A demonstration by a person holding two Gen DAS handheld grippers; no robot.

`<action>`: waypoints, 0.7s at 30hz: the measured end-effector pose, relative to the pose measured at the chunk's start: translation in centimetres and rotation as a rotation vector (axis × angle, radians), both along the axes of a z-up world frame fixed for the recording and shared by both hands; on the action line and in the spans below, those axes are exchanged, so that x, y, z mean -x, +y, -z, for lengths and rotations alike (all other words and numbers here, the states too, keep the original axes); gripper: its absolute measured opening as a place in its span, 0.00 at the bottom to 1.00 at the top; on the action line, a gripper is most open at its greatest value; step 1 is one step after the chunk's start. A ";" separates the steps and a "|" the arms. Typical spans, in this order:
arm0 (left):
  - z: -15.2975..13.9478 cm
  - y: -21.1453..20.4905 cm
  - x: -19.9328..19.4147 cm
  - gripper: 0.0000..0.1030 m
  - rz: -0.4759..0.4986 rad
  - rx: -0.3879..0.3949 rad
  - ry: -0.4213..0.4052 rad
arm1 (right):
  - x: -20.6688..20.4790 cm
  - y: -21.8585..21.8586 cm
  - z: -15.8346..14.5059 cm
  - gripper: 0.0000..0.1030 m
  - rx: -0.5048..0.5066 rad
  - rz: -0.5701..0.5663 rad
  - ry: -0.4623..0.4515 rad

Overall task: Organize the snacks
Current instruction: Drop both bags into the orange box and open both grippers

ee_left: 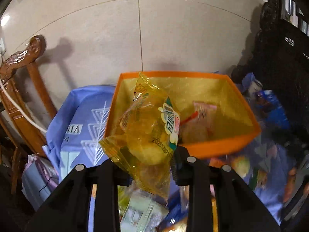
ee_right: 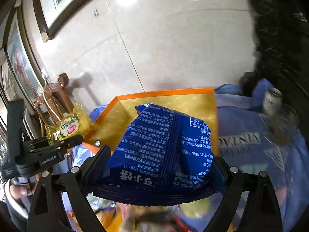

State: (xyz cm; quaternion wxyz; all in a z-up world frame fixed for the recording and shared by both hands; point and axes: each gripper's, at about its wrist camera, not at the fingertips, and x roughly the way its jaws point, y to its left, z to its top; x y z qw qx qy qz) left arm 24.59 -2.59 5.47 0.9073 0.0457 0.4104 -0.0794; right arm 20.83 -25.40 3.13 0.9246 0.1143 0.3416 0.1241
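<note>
My left gripper (ee_left: 146, 164) is shut on a clear yellow snack packet (ee_left: 148, 133), which hangs in front of the near left corner of the orange box (ee_left: 218, 147). A pink-topped packet (ee_left: 202, 114) lies inside that gold-lined box. In the right wrist view my right gripper (ee_right: 160, 166) is shut on a wide blue snack bag (ee_right: 164, 152) with white print, held up before the orange box (ee_right: 154, 93). The left gripper (ee_right: 63, 143) with its yellow packet (ee_right: 71, 127) shows at the left of that view, beside the box's left edge.
A blue cloth (ee_left: 77, 116) covers the table. Blurred loose snacks (ee_left: 251, 170) lie in front of the box. A carved wooden chair (ee_left: 23, 73) stands at the left, a silver can (ee_right: 272, 100) at the right, and dark furniture (ee_left: 280, 61) beyond. A hand (ee_right: 19, 191) grips the left tool.
</note>
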 end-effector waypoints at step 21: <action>2.2 -1.1 -0.5 0.96 -0.037 -0.057 -0.001 | -0.7 -0.7 2.8 0.93 0.016 0.067 0.036</action>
